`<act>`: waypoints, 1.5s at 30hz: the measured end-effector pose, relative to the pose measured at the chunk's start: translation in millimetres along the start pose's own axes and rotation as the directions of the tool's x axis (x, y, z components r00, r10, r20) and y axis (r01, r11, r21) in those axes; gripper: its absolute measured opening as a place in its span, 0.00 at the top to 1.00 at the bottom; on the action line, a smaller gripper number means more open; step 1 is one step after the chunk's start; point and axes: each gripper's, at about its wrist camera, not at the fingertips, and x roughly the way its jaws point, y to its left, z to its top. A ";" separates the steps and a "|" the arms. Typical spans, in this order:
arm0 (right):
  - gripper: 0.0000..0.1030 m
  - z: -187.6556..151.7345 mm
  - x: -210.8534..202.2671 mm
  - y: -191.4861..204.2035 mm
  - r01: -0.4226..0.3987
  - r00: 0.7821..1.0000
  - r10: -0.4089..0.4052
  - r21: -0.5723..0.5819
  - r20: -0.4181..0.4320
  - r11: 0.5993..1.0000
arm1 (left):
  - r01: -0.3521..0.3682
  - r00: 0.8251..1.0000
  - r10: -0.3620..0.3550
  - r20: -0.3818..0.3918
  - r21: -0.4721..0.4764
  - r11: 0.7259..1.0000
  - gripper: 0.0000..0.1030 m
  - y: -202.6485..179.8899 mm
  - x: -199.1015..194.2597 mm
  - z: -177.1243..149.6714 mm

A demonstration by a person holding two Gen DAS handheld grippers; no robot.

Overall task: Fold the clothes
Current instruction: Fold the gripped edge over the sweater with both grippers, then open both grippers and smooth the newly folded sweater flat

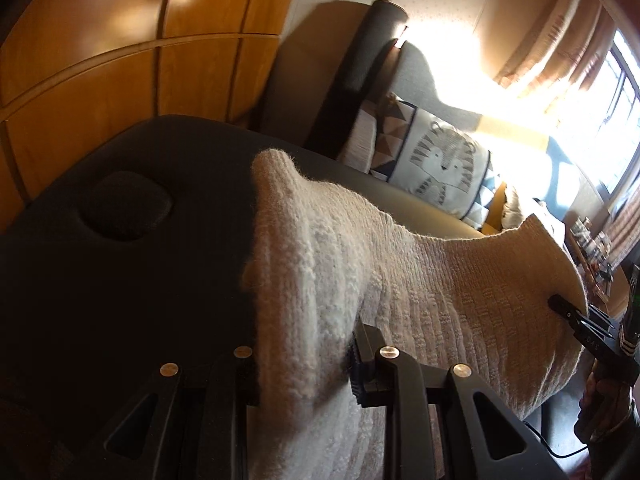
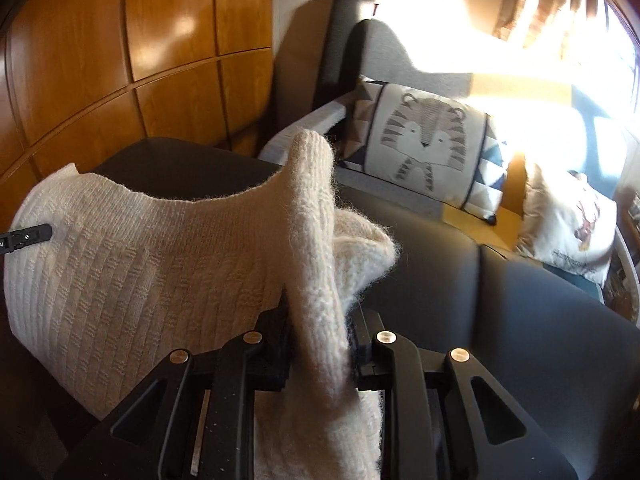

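A cream, chunky-knit wool sweater (image 1: 400,264) hangs stretched in the air between the 2 hand-held tools, above a dark padded table (image 1: 132,248) with an oval cushioned hollow (image 1: 124,205) near its far left end. The left gripper (image 1: 306,354) has its black jaws drawn in close on a thick fold of the knit, which spills up between them and stands in a fuzzy peak. The right gripper (image 2: 320,340) is likewise pinched onto a bunched, ribbed roll of the same sweater, the wool rising between its pads. From the left camera, the right tool's black tip shows at the sweater's right edge, with a hand (image 1: 604,404) around its handle. Between the 2 holds the ribbed panel sags slightly. Beyond the table on the far right sit a grey sofa (image 2: 404,60), a white cushion printed with a striped tiger (image 2: 428,140), and a sunlit window (image 1: 620,92). Glossy orange wooden panels (image 2: 120,48) fill the far left wall.
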 end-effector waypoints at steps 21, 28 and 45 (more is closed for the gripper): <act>0.62 51.7 150.7 128.7 -0.068 0.987 0.052 -0.101 -0.149 0.993 | -0.342 0.939 0.329 -0.103 -0.157 0.926 0.62 195.2 35.0 -4.1; 0.38 54.5 132.8 120.8 0.056 0.995 -0.062 -0.081 -0.078 0.995 | -0.401 0.916 0.388 -0.104 -0.179 0.899 0.42 218.5 28.8 -4.1; 0.24 12.1 125.0 195.6 -0.160 0.983 0.136 -0.204 -0.127 0.966 | -0.337 0.941 0.338 0.033 -0.026 0.941 0.40 151.8 22.5 -20.3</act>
